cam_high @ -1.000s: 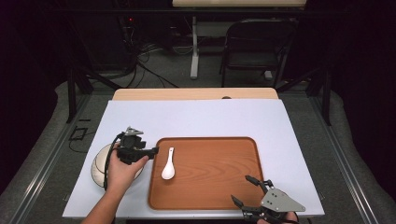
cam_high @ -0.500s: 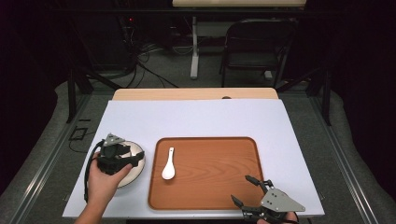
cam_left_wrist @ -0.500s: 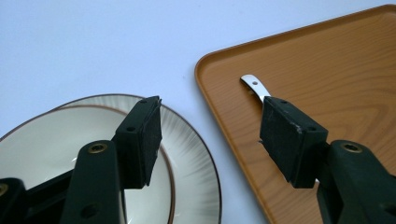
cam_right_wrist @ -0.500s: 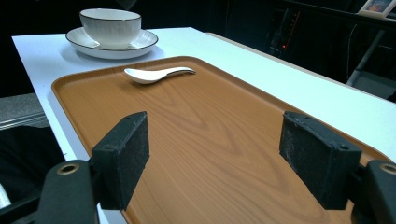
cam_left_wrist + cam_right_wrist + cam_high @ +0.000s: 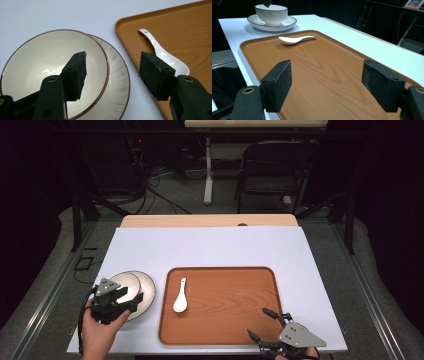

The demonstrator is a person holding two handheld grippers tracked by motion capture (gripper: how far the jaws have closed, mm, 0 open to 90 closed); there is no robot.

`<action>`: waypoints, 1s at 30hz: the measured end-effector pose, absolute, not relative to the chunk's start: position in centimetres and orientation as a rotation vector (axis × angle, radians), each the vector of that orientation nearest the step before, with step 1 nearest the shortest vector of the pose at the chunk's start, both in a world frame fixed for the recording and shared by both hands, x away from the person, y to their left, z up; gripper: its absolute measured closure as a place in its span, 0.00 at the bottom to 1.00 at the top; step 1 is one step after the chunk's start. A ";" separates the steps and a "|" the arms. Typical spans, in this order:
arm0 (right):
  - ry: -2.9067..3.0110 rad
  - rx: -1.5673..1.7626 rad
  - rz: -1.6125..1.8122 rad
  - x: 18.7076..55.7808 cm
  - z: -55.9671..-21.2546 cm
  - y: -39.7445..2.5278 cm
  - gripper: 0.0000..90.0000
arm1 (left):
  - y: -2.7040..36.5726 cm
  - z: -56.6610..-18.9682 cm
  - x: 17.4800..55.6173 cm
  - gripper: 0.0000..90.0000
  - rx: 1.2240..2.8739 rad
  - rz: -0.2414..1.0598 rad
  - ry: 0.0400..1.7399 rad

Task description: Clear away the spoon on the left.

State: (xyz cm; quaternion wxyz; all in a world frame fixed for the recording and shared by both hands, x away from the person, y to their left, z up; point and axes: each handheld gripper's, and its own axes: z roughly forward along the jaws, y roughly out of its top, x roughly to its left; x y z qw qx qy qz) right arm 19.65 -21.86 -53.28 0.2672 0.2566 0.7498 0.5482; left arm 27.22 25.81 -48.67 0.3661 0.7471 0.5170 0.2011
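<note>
Likely step: reaching for the bowl [image 5: 50, 72] at lower left of the high view, on its plate [image 5: 117, 80] beside the tray [image 5: 225, 320]. Left tongs [image 5: 112, 72] spread apart over the bowl's right rim. Next: lower and close on that rim. Right tongs [image 5: 327, 85] spread wide, empty, lower right. Spoon [image 5: 180, 296] on tray.

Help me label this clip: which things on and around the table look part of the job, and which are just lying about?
Likely part of the job:
bowl
plate under it
spoon
tray
left gripper, open over the bowl
right gripper, open at the tray's near edge

Just lying about:
chair
floor cables
</note>
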 end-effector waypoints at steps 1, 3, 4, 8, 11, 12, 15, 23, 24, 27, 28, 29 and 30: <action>2.025 0.694 1.478 19.7 -53.3 -21.9 0.27 | 25.9 -48.8 27.1 0.44 1.917 0.522 1.322; 2.025 0.694 1.478 19.7 -53.3 -21.9 0.27 | 26.0 -49.0 26.9 0.44 1.917 0.527 1.311; 2.026 0.696 1.477 19.7 -53.3 -21.9 0.27 | 26.0 -49.1 26.8 0.44 1.916 0.528 1.309; 2.026 0.692 1.475 19.7 -53.3 -21.8 0.27 | 26.2 -49.5 26.4 0.44 1.894 0.520 1.308; 2.026 0.695 1.477 19.7 -53.3 -21.8 0.27 | 26.3 -49.7 26.3 0.44 1.902 0.523 1.299; 2.025 0.691 1.477 19.7 -53.3 -21.8 0.27 | 26.3 -49.8 26.2 0.44 1.900 0.528 1.300; 2.026 0.697 1.477 19.7 -53.3 -21.9 0.27 | 26.4 -50.0 26.2 0.44 1.901 0.527 1.302; 2.027 0.697 1.476 19.7 -53.3 -21.9 0.27 | 26.5 -50.2 26.1 0.44 1.901 0.553 1.298; 2.028 0.697 1.477 19.7 -53.3 -21.9 0.27 | 26.5 -50.2 26.1 0.44 1.902 0.553 1.298; 2.028 0.697 1.477 19.7 -53.3 -21.9 0.27 | 26.5 -50.2 26.2 0.43 1.899 0.555 1.307; 2.029 0.698 1.477 19.7 -53.3 -21.8 0.27 | 26.6 -50.1 26.2 0.43 1.898 0.557 1.309; 2.030 0.698 1.477 19.7 -53.3 -21.8 0.27 | 26.6 -50.1 26.2 0.43 1.895 0.560 1.309; 2.030 0.694 1.475 19.7 -53.4 -21.8 0.27 | 26.7 -50.0 26.2 0.43 1.889 0.563 1.307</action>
